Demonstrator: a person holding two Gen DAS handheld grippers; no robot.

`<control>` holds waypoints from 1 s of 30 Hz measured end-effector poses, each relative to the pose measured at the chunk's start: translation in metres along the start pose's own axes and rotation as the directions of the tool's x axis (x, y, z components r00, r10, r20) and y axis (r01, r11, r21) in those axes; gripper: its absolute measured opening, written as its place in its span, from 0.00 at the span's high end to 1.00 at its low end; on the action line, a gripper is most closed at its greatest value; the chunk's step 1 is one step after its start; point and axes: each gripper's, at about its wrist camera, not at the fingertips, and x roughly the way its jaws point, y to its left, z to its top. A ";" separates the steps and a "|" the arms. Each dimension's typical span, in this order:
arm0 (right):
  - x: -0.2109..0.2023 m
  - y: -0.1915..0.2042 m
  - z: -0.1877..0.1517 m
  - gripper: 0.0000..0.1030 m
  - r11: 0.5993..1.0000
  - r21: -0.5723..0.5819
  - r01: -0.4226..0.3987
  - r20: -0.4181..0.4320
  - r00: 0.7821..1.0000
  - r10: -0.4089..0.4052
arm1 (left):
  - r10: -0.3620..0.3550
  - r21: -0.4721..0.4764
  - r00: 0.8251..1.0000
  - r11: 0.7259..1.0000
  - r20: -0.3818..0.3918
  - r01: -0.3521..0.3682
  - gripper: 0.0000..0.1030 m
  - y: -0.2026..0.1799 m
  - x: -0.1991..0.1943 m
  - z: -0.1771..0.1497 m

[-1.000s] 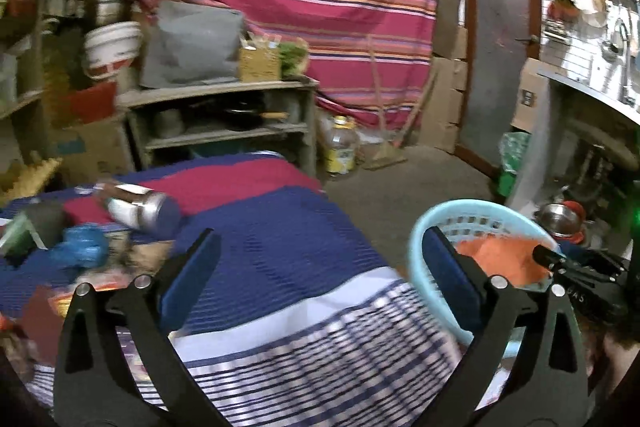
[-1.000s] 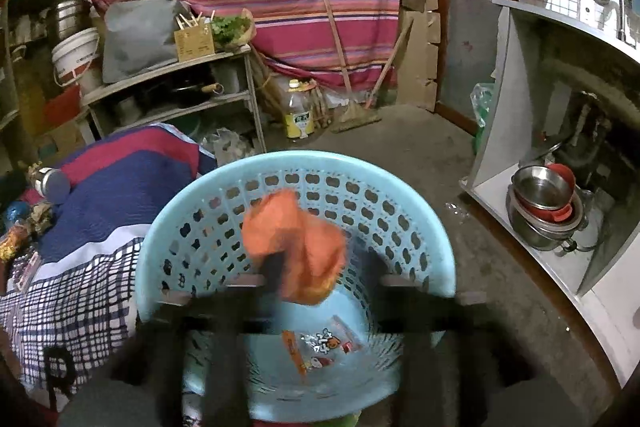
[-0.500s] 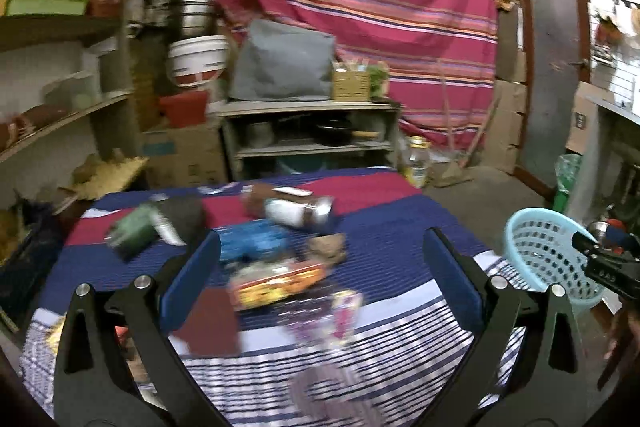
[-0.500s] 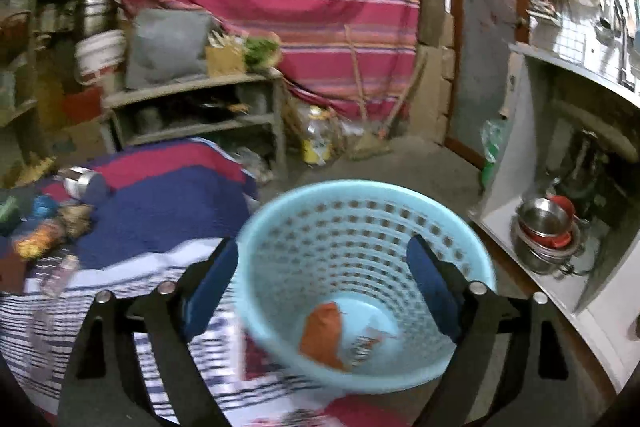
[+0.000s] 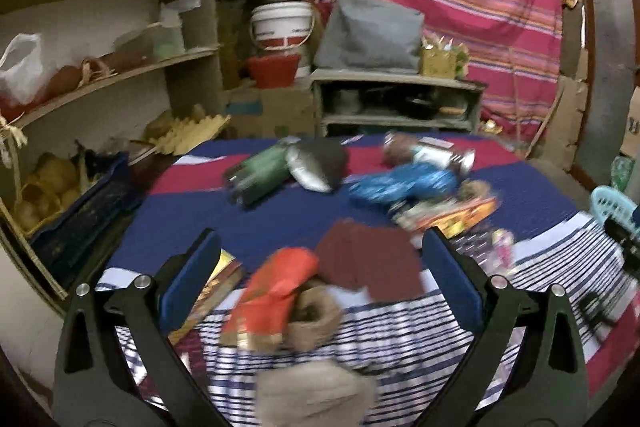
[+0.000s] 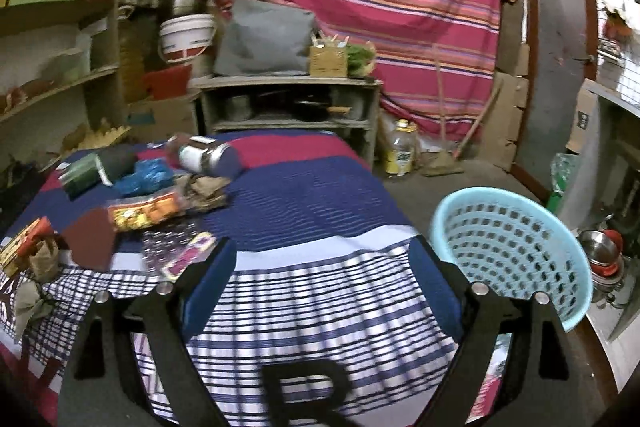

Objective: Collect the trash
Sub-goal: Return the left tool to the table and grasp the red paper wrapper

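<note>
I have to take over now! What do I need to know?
Left gripper: open, empty, over the litter.
Right gripper: open, empty, over the striped cloth's edge.
Light blue plastic basket stands on the floor beside the bed; its inside is hidden.
Left to collect: red wrapper, blue crumpled bag, orange snack packet, brown paper scraps.

- I see bare striped cloth on the table's right half, open room to pass.
- Wrappers and a bottle crowd the far left.
- The blue basket blocks the table's right edge.
- Shelves wall in the left.
</note>
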 end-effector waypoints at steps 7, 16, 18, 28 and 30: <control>0.007 0.021 -0.002 0.16 1.000 -0.019 -0.016 -0.023 1.000 0.015 | 0.019 0.020 0.998 1.000 -0.066 -0.017 0.06 0.024 0.019 -0.017; 0.014 0.036 0.004 0.16 0.999 -0.045 -0.022 -0.034 0.999 0.020 | -0.059 -0.001 0.984 0.998 -0.171 0.059 0.28 0.043 0.040 -0.031; 0.015 0.040 0.005 0.16 0.998 -0.055 -0.020 -0.036 0.999 0.018 | -0.057 -0.010 0.981 0.998 -0.186 0.056 0.33 0.047 0.045 -0.033; 0.019 0.060 0.004 0.16 0.996 -0.089 -0.030 -0.046 0.999 0.027 | -0.098 -0.055 0.970 0.995 -0.221 0.088 0.61 0.059 0.055 -0.039; 0.020 0.064 0.002 0.16 0.995 -0.093 -0.033 -0.049 0.998 0.029 | -0.095 -0.053 0.973 0.995 -0.210 0.086 0.62 0.059 0.053 -0.038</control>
